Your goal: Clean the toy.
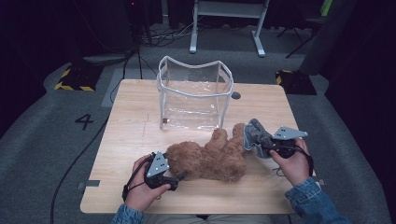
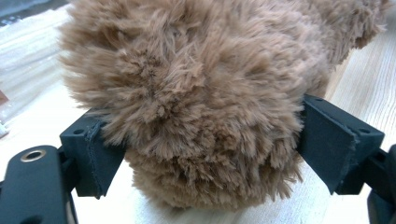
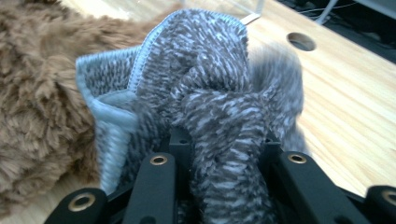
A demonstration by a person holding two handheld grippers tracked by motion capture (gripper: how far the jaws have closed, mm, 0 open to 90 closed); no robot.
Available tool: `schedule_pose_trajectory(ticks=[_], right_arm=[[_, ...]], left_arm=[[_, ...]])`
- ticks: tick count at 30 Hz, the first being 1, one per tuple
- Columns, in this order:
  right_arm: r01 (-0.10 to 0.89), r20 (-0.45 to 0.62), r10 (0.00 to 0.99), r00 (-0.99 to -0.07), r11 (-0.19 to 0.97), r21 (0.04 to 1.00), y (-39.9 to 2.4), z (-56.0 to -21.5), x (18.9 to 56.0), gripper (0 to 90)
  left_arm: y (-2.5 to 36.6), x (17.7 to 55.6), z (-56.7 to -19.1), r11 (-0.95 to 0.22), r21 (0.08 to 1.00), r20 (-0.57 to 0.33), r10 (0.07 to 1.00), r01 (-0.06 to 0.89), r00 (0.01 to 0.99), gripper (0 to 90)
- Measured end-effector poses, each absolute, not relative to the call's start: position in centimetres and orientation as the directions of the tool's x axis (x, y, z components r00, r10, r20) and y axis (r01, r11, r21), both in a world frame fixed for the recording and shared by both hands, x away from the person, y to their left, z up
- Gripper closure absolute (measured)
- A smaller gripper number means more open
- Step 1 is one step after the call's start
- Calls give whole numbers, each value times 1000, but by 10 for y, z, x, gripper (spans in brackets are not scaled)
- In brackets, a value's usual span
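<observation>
Here, brown plush bear [image 1: 210,156] lying on wooden table [image 1: 130,135], just in front of clear bag [image 1: 194,95]. Left gripper [image 1: 180,177] spread wide around bear's head; right gripper [image 1: 261,148] pinching grey knitted cloth [image 1: 256,135] at bear's far end.

The bench [image 1: 140,140] sits in even overhead light while the room around it falls nearly black; shadows are faint. The grey knit cloth [image 3: 275,88] blurs along its far edge, and the distant background goes soft

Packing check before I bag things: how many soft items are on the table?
2. A brown plush toy lies at the table's near middle; a grey knitted cloth sits bunched at its right. Nothing shows inside the clear bag.
</observation>
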State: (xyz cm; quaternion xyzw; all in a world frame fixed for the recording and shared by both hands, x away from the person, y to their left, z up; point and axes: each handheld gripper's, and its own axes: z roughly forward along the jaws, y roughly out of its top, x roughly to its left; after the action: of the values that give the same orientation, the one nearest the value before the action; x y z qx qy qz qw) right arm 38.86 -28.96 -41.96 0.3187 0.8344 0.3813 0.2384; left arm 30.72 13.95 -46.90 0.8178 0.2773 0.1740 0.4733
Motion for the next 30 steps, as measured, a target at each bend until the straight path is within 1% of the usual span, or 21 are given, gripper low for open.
schedule_pose_trajectory(ticks=[2, 5, 9, 11, 13, 16, 18, 20, 21, 24, 26, 30], right_arm=[[341, -150, 719, -678, 489, 803, -294, -411, 380, 694], [287, -170, 693, -701, 491, 822, -292, -395, 363, 693], [190, -203, 627, -752, 500, 845, -273, -375, 334, 691], [166, -187, 596, -781, 486, 858, -256, -369, 318, 689], [102, -207, 532, -821, 494, 863, -234, -366, 304, 688], [-2, -261, 435, -862, 512, 859, -204, -368, 294, 684], [-52, -292, 378, -879, 533, 845, -182, -374, 289, 681], [-71, -299, 332, -895, 554, 829, -162, -382, 289, 680], [-60, -283, 323, -903, 557, 828, -153, -387, 288, 680], [-55, -290, 303, -908, 598, 799, -137, -401, 291, 680], [-31, -276, 304, -912, 619, 785, -135, -410, 296, 680], [10, -245, 326, -913, 618, 786, -150, -417, 299, 680]], left_arm=[[138, 307, -470, -409, 865, 24, 614, 292, 789, 155], [137, 308, -471, -419, 860, 28, 611, 293, 791, 177], [136, 308, -469, -416, 853, 11, 618, 315, 786, 252], [136, 308, -468, -409, 852, 3, 625, 325, 780, 279], [136, 308, -468, -410, 849, -1, 629, 333, 778, 298], [136, 308, -467, -402, 850, -11, 632, 341, 775, 310], [136, 308, -468, -400, 850, -12, 635, 342, 773, 310], [136, 308, -468, -398, 851, -13, 636, 343, 772, 308], [137, 309, -468, -399, 851, -12, 636, 342, 772, 306], [137, 309, -468, -391, 854, -13, 645, 344, 764, 285], [137, 310, -469, -386, 857, -10, 651, 342, 759, 265], [135, 311, -471, -376, 859, -19, 655, 348, 755, 252]])
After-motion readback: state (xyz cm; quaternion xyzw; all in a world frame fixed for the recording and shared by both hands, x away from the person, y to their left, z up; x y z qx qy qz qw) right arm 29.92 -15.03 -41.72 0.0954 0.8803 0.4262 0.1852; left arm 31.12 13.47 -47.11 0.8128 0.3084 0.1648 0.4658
